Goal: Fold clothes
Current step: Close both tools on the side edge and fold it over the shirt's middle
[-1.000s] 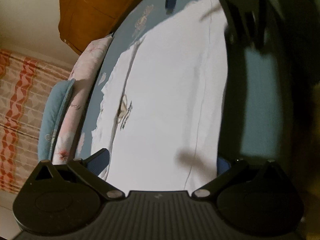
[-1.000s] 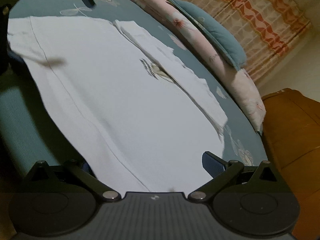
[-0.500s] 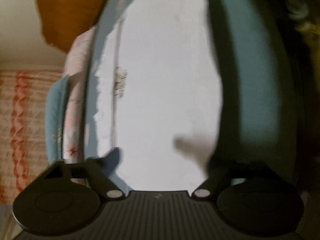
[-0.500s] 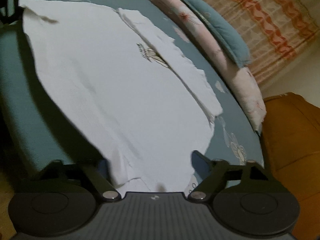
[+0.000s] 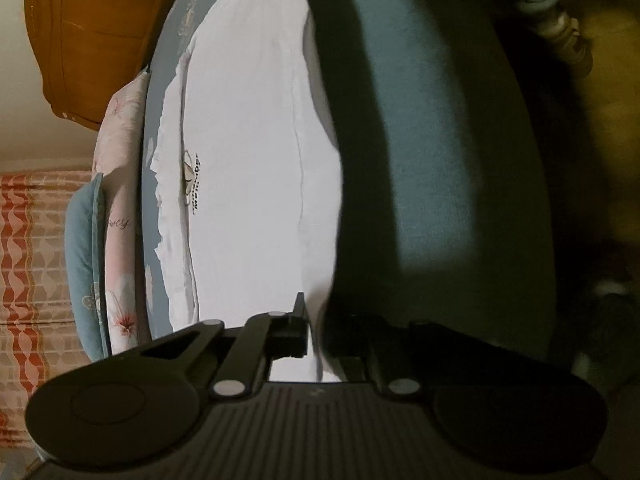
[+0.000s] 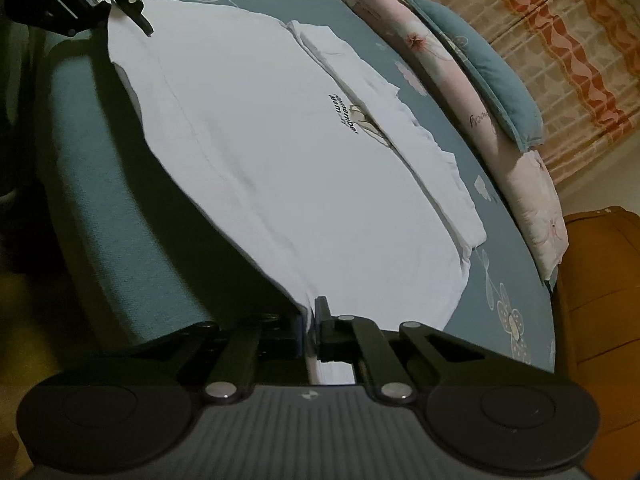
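White T-shirt lies flat on teal bed, far edge folded over by the pillows. Left tool & right tool jaws just closed, each pinching shirt's near edge at opposite corners.

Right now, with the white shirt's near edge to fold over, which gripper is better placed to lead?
Neither: the left gripper and the right gripper each pinch a corner of the near edge of the white shirt, so lifting both together looks best.
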`<action>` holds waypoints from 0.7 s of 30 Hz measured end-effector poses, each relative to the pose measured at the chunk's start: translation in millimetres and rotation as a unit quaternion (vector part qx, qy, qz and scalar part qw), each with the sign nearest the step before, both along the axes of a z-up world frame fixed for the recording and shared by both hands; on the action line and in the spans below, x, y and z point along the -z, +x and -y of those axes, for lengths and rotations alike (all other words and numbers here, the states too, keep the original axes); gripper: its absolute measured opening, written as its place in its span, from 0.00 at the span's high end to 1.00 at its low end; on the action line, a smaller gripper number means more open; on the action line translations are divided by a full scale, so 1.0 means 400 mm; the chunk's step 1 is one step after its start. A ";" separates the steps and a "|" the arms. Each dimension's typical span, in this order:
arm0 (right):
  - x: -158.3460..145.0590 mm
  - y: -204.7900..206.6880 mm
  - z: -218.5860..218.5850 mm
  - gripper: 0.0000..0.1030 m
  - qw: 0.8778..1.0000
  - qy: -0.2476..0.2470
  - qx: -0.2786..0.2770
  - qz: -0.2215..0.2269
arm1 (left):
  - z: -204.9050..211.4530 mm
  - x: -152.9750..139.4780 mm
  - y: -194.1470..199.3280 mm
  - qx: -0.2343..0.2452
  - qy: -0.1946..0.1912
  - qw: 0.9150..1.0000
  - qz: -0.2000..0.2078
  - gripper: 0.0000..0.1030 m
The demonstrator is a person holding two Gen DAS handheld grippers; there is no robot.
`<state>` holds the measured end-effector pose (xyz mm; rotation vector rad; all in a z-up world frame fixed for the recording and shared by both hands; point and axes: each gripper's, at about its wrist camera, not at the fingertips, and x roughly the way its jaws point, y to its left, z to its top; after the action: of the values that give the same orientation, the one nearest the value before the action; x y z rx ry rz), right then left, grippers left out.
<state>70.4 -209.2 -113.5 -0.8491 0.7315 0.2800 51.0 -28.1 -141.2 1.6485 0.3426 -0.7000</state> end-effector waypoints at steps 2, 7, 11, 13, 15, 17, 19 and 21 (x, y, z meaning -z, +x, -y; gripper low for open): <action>-0.007 0.001 -0.002 0.95 1.000 -0.007 -0.005 -0.003 | 0.001 -0.010 0.006 0.001 0.001 1.000 -0.003 0.95; -0.036 0.016 -0.003 0.95 1.000 -0.017 -0.018 -0.006 | 0.004 -0.050 0.028 0.002 -0.007 1.000 0.005 0.96; -0.068 0.038 0.003 0.96 1.000 -0.014 -0.023 -0.001 | 0.010 -0.090 0.050 -0.009 -0.025 1.000 0.010 0.96; -0.082 0.050 0.008 0.96 1.000 -0.009 -0.022 0.001 | 0.014 -0.104 0.064 -0.012 -0.031 0.999 0.016 0.96; -0.094 0.063 0.013 0.96 1.000 -0.008 -0.022 0.004 | 0.019 -0.114 0.083 -0.011 -0.033 0.999 0.022 0.96; -0.099 0.077 0.017 0.96 1.000 -0.012 -0.023 0.010 | 0.025 -0.121 0.103 -0.010 -0.033 0.999 0.029 0.96; -0.103 0.089 0.019 0.96 0.999 -0.021 -0.024 0.018 | 0.032 -0.128 0.127 -0.013 -0.035 0.999 0.033 0.96; -0.108 0.106 0.023 0.96 0.999 -0.023 -0.023 0.025 | 0.038 -0.137 0.152 -0.018 -0.042 0.998 0.038 0.95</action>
<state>112.9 -218.5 -70.3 -0.9146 0.6753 0.2825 111.8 -43.4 -86.5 1.5801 0.2844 -0.6144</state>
